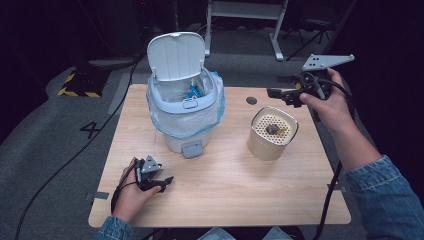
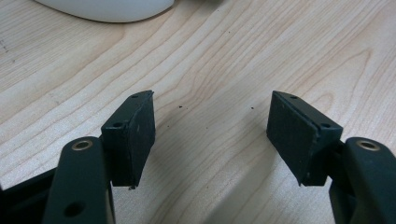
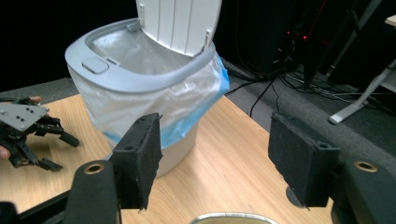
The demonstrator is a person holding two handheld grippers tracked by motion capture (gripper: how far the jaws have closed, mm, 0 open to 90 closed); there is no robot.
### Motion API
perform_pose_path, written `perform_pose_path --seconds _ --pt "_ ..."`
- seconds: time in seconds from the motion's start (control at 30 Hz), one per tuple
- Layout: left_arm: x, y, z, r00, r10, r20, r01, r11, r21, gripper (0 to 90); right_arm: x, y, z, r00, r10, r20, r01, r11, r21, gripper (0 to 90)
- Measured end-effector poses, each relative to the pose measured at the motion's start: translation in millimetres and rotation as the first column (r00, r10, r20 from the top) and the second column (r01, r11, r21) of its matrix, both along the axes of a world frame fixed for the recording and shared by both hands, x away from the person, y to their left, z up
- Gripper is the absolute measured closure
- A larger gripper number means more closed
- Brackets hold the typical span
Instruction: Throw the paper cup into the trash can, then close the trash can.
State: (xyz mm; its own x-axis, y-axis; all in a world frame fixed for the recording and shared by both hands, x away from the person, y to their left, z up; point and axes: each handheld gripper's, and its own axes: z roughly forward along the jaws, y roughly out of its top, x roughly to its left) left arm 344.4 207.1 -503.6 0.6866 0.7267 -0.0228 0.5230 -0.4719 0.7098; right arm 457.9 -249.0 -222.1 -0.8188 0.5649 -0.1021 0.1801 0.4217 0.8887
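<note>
two grippers are in use over a pale wooden table (image 1: 235,185) with a visible grain and rounded corners. the bin (image 1: 185,107) stands upright at the rear left of the table: a rounded, smooth grey-white plastic body, a grey rim ring, and a ribbed lid (image 1: 176,55) hinged up and standing open at the back. a thin, translucent, crinkled bag (image 1: 212,112) lines the bin and folds down over the rim, blue-tinted at its edges; something blue lies inside the opening, too small to identify. a foot pedal (image 1: 193,148) projects from the base at the front. the canister (image 1: 272,132), a cream cylinder with a perforated top insert, stands on the table well right of the bin, with a small dark item resting on the insert. the left gripper (image 1: 162,182) lies low at the near left of the table, near the bin's base; in the left gripper view its flat, black, matte-padded jaws are spread wide over bare wood and hold nothing. the right gripper (image 1: 275,93) is held in the air above the far right of the table, behind the canister, pointing towards the bin; in the right gripper view its jaws are likewise spread wide, empty, touching nothing, with the bin framed between them and the canister rim just below.
</note>
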Motion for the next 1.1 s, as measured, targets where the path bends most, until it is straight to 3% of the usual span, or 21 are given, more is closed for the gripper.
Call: perform_pose_path --seconds 0.7,1.1 --pt "0.8 -0.6 -0.1 1.0 0.003 0.0 -0.003 1.0 0.0 32.4 -51.4 -68.4 -36.8 0.9953 -0.081 -0.052 0.081 0.997 -0.009 34.5" --pt "-0.6 0.0 0.1 0.9997 0.025 0.003 -0.025 0.9997 0.003 32.9 -77.9 -91.8 -100.5 0.9872 -0.137 -0.082 0.133 0.99 -0.048 33.3"
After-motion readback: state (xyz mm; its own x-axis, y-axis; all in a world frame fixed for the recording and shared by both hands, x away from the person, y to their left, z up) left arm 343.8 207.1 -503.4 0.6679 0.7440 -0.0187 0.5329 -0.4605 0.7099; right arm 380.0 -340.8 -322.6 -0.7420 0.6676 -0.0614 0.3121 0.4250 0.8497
